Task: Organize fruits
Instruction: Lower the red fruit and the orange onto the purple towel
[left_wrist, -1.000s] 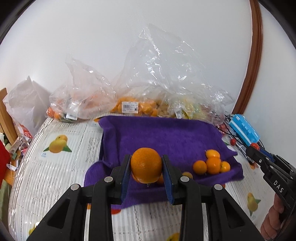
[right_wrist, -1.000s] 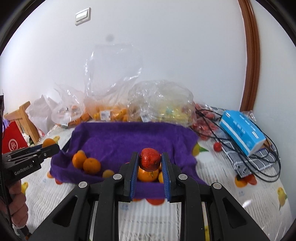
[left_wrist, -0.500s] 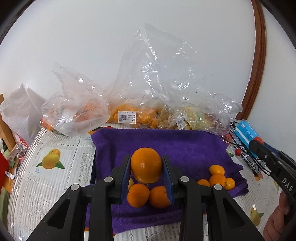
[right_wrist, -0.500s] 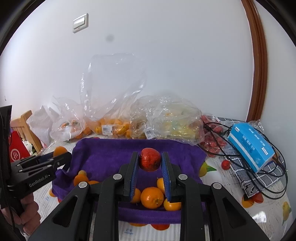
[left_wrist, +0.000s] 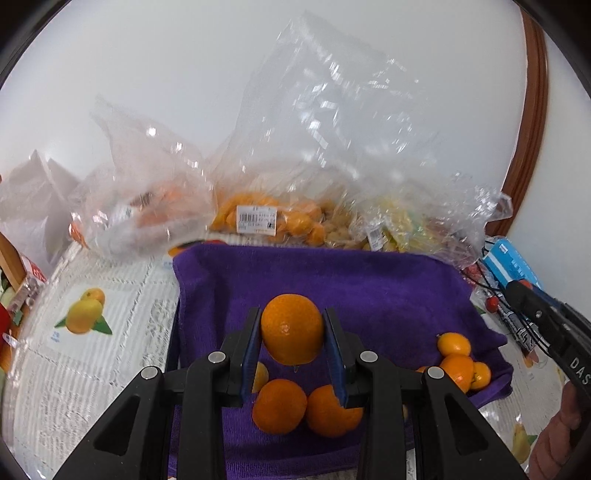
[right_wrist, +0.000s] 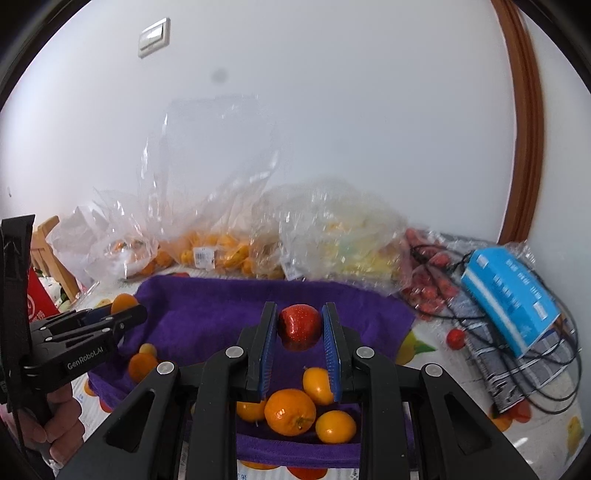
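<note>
My left gripper (left_wrist: 291, 334) is shut on an orange (left_wrist: 291, 328) and holds it above the purple towel (left_wrist: 369, 288). Two oranges (left_wrist: 280, 406) lie on the towel just below it, and a cluster of small oranges (left_wrist: 460, 363) lies at the towel's right. My right gripper (right_wrist: 300, 328) is shut on a red strawberry (right_wrist: 299, 325), held above the towel (right_wrist: 221, 306). Under it lie an orange (right_wrist: 290, 411) and small oranges (right_wrist: 317, 380). The left gripper also shows at the left of the right wrist view (right_wrist: 110, 319).
Clear plastic bags of oranges (left_wrist: 266, 218) and yellow fruit (right_wrist: 343, 243) stand against the wall behind the towel. A blue box (right_wrist: 509, 291), black cables (right_wrist: 546, 373) and small red fruits (right_wrist: 456, 338) lie at the right. A wooden chair (right_wrist: 51, 251) stands at the left.
Both grippers have risen and tilted up with their fruit. The fruit piles on the towel now show below the fingers; the bags look nearer.
</note>
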